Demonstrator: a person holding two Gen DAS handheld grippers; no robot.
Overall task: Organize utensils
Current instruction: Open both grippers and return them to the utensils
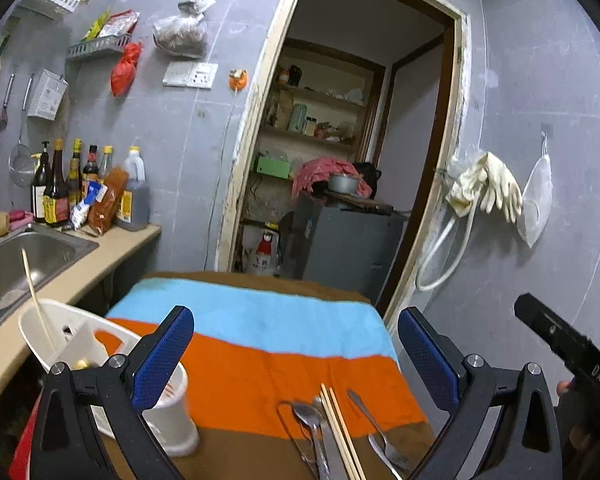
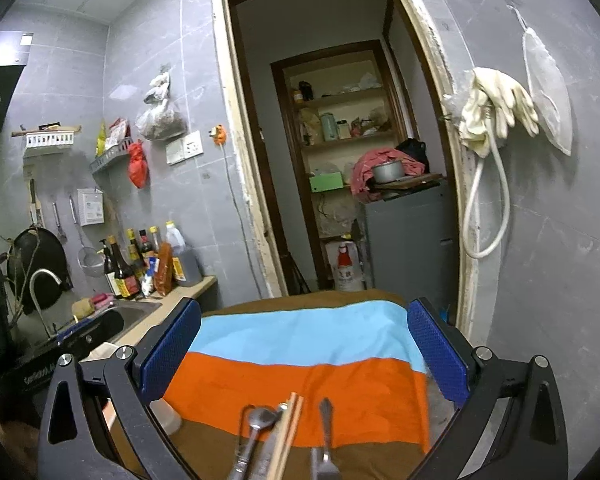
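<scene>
White plastic utensil holder (image 1: 100, 364) stands at the left edge of the striped cloth (image 1: 260, 360), one chopstick (image 1: 38, 300) already upright inside. Right of it, spoons (image 1: 312, 420), chopsticks (image 1: 340, 428) and a fork (image 1: 380, 436) lie loose, likely awaiting sorting. Left gripper (image 1: 296, 360) and right gripper (image 2: 304, 360) hover spread wide, empty.

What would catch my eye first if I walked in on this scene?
Probably the striped cloth in blue, orange and brown, spread over the table in front of the doorway. At its near edge lies a cluster of spoons and chopsticks, with a white holder at the left carrying one chopstick. Framing it all are the two open blue-padded claws, left claw and right claw.
</scene>
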